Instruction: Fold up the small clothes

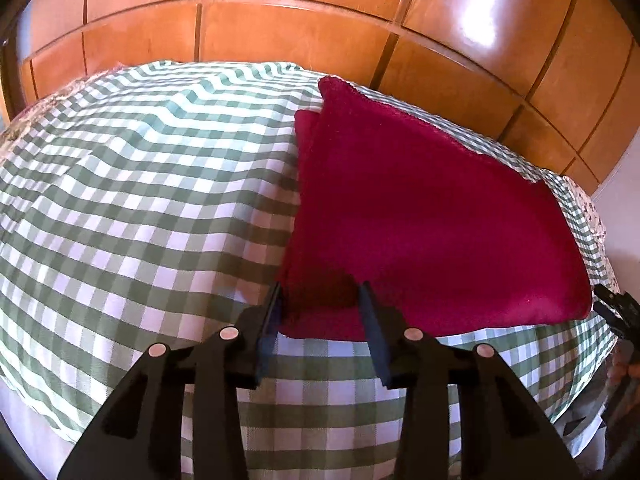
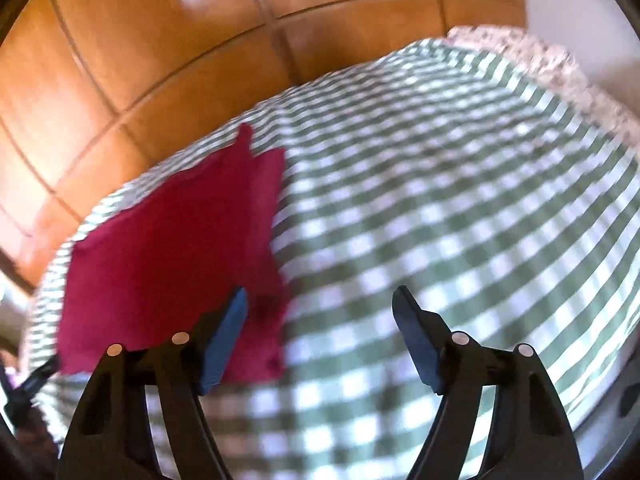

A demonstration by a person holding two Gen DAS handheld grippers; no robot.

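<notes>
1. A dark red cloth (image 1: pixel 420 216), folded flat, lies on a green-and-white checked cover (image 1: pixel 140 184) spread over what seems to be a bed; behind it stands a wall of orange wooden panels (image 1: pixel 280 28).
2. The left tongs (image 1: pixel 320 292) sit at the cloth's near corner, jaws partly apart with the corner between them; whether the pads actually press on the fabric I cannot tell.
3. The right tongs (image 2: pixel 320 300) hang with jaws wide apart and nothing between them, over the checked cover just beside the cloth's edge; its left finger overlaps the red cloth (image 2: pixel 172 248) in this blurred view.
</notes>
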